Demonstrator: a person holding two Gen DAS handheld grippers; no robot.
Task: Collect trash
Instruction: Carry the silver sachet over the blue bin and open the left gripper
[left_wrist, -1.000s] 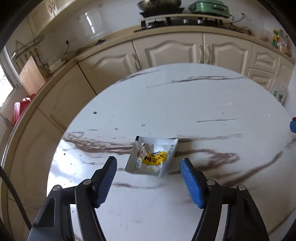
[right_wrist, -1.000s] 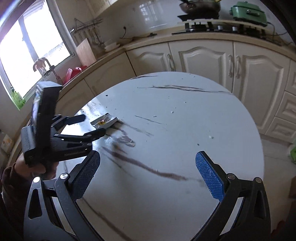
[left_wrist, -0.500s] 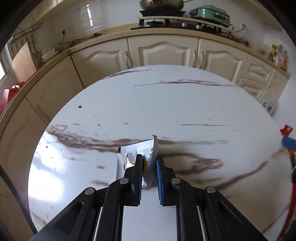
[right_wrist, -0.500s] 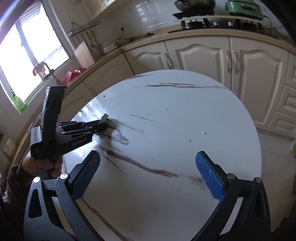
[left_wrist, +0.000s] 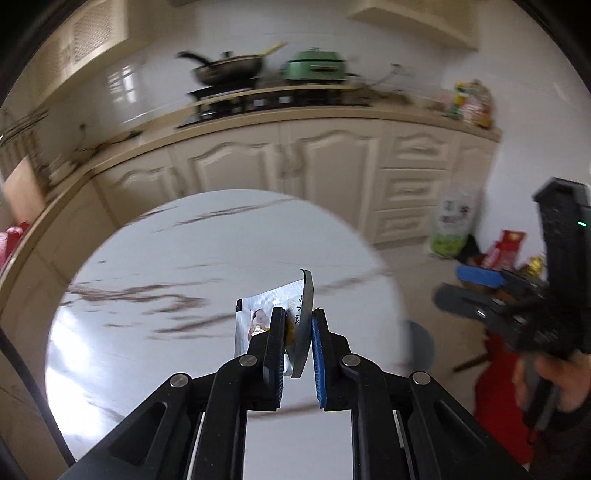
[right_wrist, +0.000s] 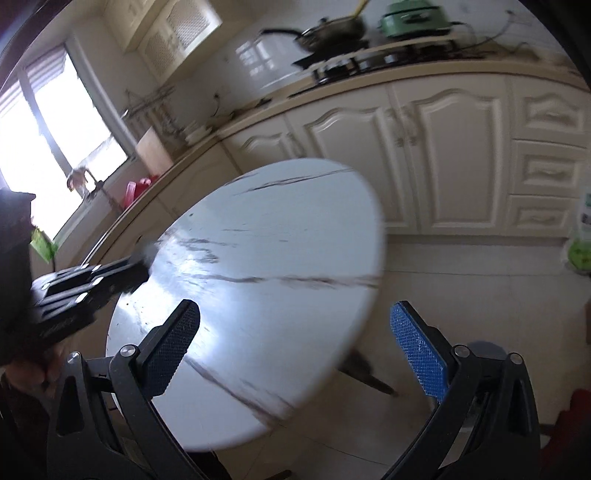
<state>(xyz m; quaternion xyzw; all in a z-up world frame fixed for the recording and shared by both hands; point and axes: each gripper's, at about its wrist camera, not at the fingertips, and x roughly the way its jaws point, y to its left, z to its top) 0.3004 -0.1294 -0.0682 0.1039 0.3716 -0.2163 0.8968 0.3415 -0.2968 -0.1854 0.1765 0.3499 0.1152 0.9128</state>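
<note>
A silver snack wrapper (left_wrist: 258, 308) with a yellow print hangs folded between the pads of my left gripper (left_wrist: 298, 326), which is shut on it and holds it above the round white marble table (left_wrist: 177, 258). In the right wrist view the left gripper (right_wrist: 136, 267) comes in from the left over the table (right_wrist: 280, 229), with the wrapper (right_wrist: 149, 253) a pale blur at its tip. My right gripper (right_wrist: 295, 317) is open and empty, over the table's near right edge and the floor. The left wrist view shows the right gripper (left_wrist: 467, 288) at the far right, held by a hand (left_wrist: 561, 384).
Cream cabinets (left_wrist: 325, 173) and a counter with a pan (left_wrist: 229, 70) and a green pot (left_wrist: 314, 66) run behind the table. A green and white bag (left_wrist: 452, 225) and red packages (left_wrist: 506, 251) stand on the floor at the right. Something red (left_wrist: 498, 398) sits low beside the table.
My left gripper closed on the wrapper, lifted it off the table and swung right. The right gripper also swung right, from over the table to its edge.
</note>
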